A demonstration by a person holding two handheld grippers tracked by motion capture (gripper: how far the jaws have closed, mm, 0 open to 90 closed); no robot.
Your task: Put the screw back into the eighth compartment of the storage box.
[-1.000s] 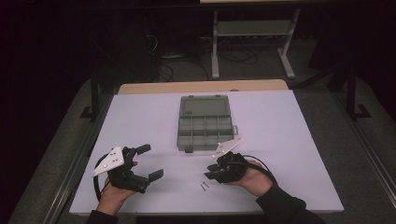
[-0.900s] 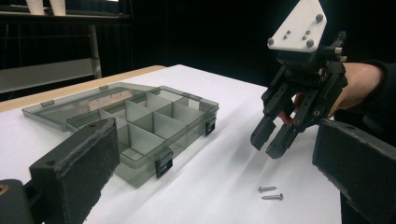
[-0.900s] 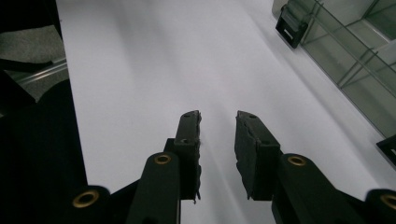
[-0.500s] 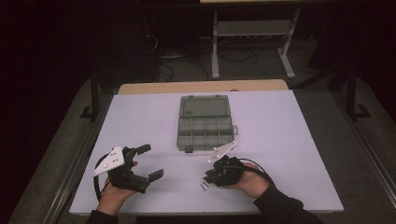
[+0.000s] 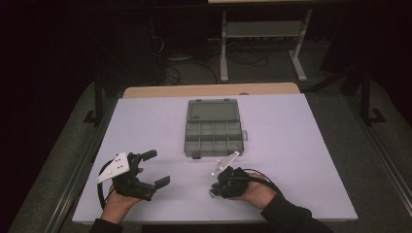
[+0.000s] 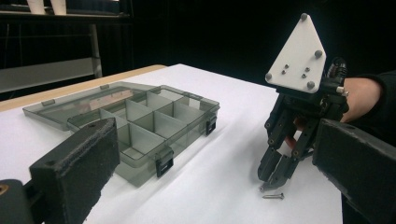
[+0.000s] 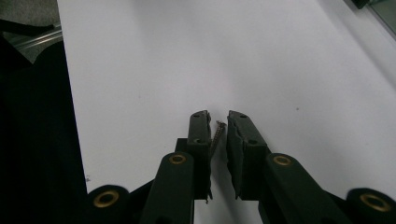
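A small metal screw (image 7: 216,135) stands between the nearly closed jaws of my right gripper (image 7: 218,114), whose tips point down at the white table (image 7: 140,70). From the left gripper view, that right gripper (image 6: 273,179) has a screw end poking from its tips, and a second screw (image 6: 273,196) lies on the table just beside them. My left gripper (image 5: 158,167) rests wide open at the front left, holding nothing. A grey compartment box (image 5: 214,131) with its lid folded back sits at the table's middle, beyond my right gripper (image 5: 214,188).
The box (image 6: 140,126) has several bare compartments and two latches on its near side. Beyond the table's far wooden edge (image 5: 209,90), a metal stand (image 5: 262,34) and cables stand on the dark floor. The table's front edge runs just below both hands.
My right gripper has moved slightly left and toward the front edge, dipping its tips onto the table at the screw. The left gripper has stayed put and open.
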